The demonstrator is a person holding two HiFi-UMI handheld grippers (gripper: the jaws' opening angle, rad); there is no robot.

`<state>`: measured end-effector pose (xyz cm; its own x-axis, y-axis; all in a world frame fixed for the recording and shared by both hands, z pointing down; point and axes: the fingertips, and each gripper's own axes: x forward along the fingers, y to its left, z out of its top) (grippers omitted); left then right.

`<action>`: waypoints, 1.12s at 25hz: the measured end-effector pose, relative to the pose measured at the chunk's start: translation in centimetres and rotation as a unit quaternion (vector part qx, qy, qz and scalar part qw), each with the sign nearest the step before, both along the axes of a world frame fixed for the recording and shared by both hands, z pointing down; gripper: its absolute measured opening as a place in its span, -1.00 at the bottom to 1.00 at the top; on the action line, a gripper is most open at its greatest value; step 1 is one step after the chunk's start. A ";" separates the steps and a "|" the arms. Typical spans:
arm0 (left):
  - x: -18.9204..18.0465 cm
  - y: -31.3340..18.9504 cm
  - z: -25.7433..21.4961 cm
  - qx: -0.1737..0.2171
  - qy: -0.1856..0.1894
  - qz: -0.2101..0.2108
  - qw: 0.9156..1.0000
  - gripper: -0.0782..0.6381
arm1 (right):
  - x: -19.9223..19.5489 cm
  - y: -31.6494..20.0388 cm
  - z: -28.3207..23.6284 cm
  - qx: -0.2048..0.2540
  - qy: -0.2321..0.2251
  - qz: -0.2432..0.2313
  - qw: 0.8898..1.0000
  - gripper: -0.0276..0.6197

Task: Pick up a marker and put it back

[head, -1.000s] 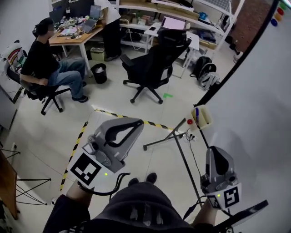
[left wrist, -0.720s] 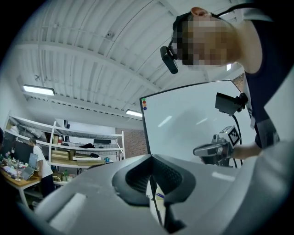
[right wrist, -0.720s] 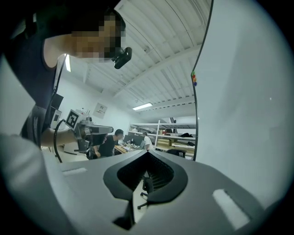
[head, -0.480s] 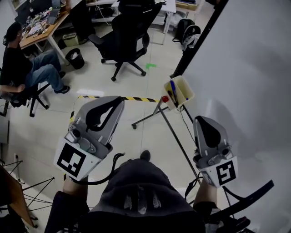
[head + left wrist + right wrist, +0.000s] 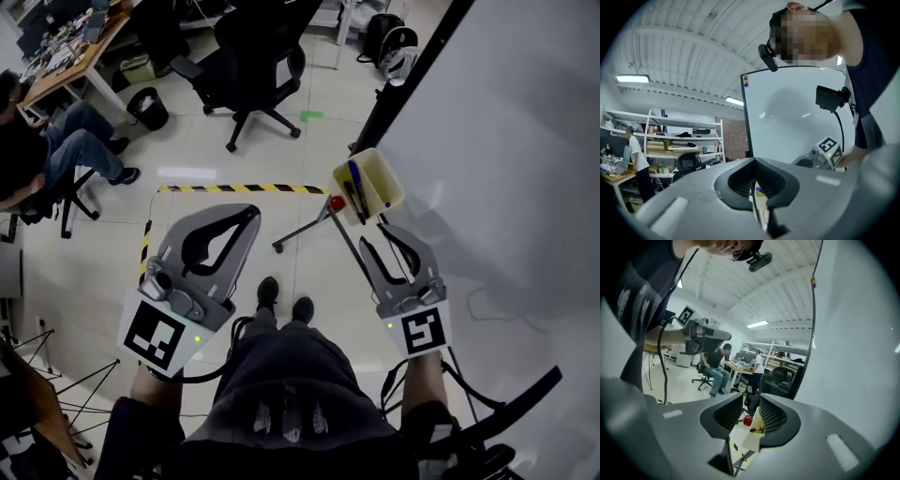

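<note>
A yellow holder hangs at the whiteboard's lower corner, with a blue marker and a dark marker standing in it. My right gripper is just below the holder and points at it. Its jaws have just been opening and stand open with nothing between them. In the right gripper view, the holder and a red knob show through the gap of the right gripper. My left gripper hangs to the left over the floor, shut and empty, and its jaws leave only a slit.
The whiteboard fills the right side on a black stand. Yellow-black tape marks the floor. A black office chair, a bin and a seated person are farther back.
The right gripper has come down closer to the yellow holder and its jaws have gone from shut to open. The left gripper has drifted a little and stays shut.
</note>
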<state>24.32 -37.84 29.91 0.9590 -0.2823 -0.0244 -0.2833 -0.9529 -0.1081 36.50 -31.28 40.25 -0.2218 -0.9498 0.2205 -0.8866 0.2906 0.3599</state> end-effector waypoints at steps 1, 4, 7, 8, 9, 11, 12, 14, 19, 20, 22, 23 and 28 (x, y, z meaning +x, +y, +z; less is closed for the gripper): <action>0.1 -0.3 0.5 -0.005 -0.004 0.004 1.000 -0.76 | 0.3 -0.3 1.3 -0.019 0.022 0.004 1.000 -0.58; 0.3 -1.5 1.9 -0.023 -0.011 0.016 1.000 -0.76 | 0.7 -1.4 4.0 -0.044 0.043 0.022 0.998 -0.58; 0.8 -2.6 3.3 -0.038 -0.018 0.024 0.999 -0.76 | 1.4 -2.3 6.0 -0.054 0.044 0.043 0.997 -0.58; 1.0 -3.0 3.7 -0.042 -0.021 0.027 0.999 -0.76 | 1.8 -2.6 6.5 -0.055 0.044 0.051 0.996 -0.58; 1.2 -3.3 4.0 -0.046 -0.022 0.031 0.998 -0.76 | 2.2 -2.9 7.0 -0.057 0.043 0.058 0.996 -0.58; 1.6 -3.7 4.6 -0.052 -0.025 0.038 0.998 -0.76 | 2.7 -3.1 7.9 -0.063 0.046 0.066 0.995 -0.58; 1.7 -3.8 4.8 -0.054 -0.027 0.041 0.997 -0.76 | 2.7 -3.1 8.2 -0.066 0.050 0.068 0.994 -0.58; 1.9 -3.9 5.2 -0.059 -0.030 0.047 0.997 -0.76 | 2.6 -3.1 8.3 -0.064 0.053 0.069 0.994 -0.58; 3.0 -4.6 6.5 -0.070 -0.039 0.058 0.995 -0.76 | 3.0 -3.3 8.7 -0.061 0.048 0.073 0.994 -0.59; 3.1 -4.6 6.7 -0.071 -0.041 0.060 0.995 -0.76 | 3.1 -3.3 8.8 -0.059 0.048 0.076 0.994 -0.67; 3.2 -4.6 7.0 -0.072 -0.046 0.063 0.994 -0.76 | 3.3 -3.2 8.7 -0.053 0.050 0.082 0.994 -0.78; 3.2 -4.6 7.1 -0.072 -0.049 0.063 0.994 -0.76 | 3.4 -3.2 8.6 -0.050 0.050 0.084 0.994 -0.82; 3.0 -4.8 7.6 -0.076 -0.058 0.060 0.994 -0.76 | 3.7 -3.1 8.6 -0.049 0.041 0.088 0.994 -0.82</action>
